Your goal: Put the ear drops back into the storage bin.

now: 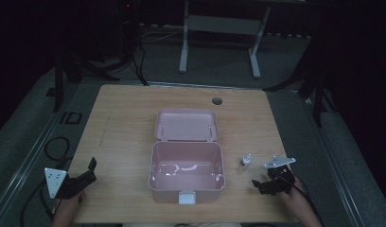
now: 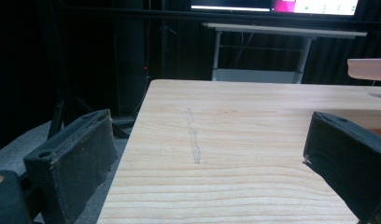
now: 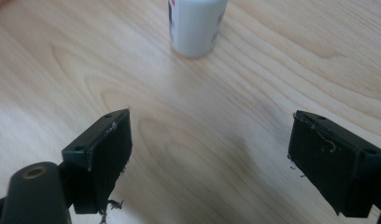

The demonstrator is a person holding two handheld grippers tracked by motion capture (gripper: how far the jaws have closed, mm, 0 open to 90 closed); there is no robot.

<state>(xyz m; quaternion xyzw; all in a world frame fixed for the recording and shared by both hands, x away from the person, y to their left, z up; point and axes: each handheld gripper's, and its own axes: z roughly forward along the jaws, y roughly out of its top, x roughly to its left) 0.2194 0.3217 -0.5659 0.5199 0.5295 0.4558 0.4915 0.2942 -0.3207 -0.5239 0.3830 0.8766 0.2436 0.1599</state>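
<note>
A small white bottle (image 1: pixel 246 160) stands upright on the wooden table (image 1: pixel 129 118), just to the right of an open pink box (image 1: pixel 186 176) at the table's middle. The right gripper (image 1: pixel 267 183) hovers near the bottle, a little nearer the person's edge and slightly to the right; in the right gripper view the bottle (image 3: pixel 196 25) sits straight ahead of the wide-apart jaws, beyond their tips and untouched, with bare wood between the pads. The box's lid (image 1: pixel 187 125) lies folded back flat toward the far side, a white latch (image 1: pixel 187 197) on its near wall. At the table's near left corner the left gripper (image 1: pixel 87 172) rests with its jaws likewise spread, holding nothing, well apart from the box.
</note>
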